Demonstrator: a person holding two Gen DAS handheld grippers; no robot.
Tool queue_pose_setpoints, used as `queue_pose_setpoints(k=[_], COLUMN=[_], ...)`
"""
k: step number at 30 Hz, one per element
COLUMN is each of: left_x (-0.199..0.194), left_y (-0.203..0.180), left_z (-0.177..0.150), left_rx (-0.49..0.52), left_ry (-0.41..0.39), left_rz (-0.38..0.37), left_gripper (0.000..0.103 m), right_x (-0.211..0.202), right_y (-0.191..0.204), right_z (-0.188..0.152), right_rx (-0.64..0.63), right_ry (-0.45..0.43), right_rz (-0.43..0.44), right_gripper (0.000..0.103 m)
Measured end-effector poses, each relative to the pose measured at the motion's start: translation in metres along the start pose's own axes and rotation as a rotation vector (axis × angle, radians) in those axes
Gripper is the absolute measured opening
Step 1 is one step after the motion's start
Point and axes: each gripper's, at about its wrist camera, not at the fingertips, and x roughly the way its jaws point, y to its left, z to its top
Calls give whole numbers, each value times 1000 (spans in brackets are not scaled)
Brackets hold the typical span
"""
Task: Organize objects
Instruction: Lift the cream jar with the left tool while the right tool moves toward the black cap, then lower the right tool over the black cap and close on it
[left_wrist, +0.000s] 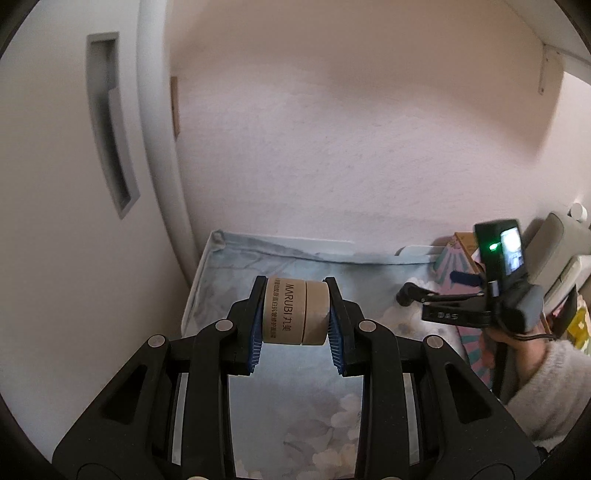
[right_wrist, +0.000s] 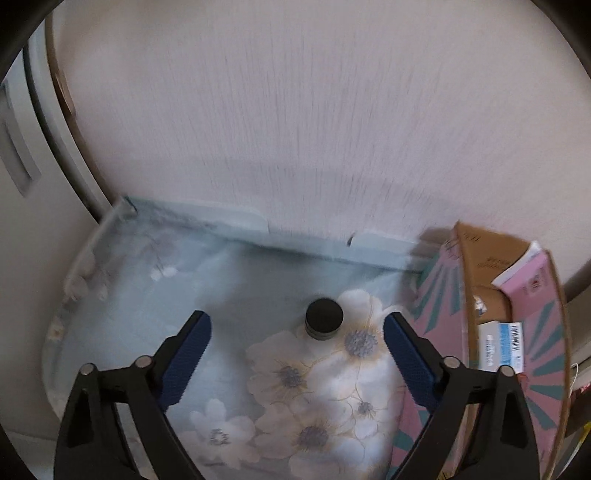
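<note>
My left gripper is shut on a tan round jar marked MARUBI, held on its side above the floral cloth. My right gripper is open and empty, hovering over the cloth. A small bottle with a black cap stands on the cloth just beyond and between its fingers. The right gripper also shows in the left wrist view at the right, held by a hand. A pink cardboard box with packets inside stands at the right.
A pale wall backs the table. A white cabinet with a recessed handle stands at the left. The pink box and a grey device crowd the right side.
</note>
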Motion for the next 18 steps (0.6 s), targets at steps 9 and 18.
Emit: queue_pose_setpoints(k=[9, 18], left_x=[-2, 2], left_y=[3, 9], left_z=[-11, -12], left_rx=[-51, -84], left_ry=[9, 14], left_rz=[47, 72], left_gripper=[27, 27], right_x=[70, 94], right_y=[-25, -30], right_z=[-7, -6], right_rx=[48, 33], right_ry=[118, 157], right_rz=[-5, 5], right_gripper=[67, 43])
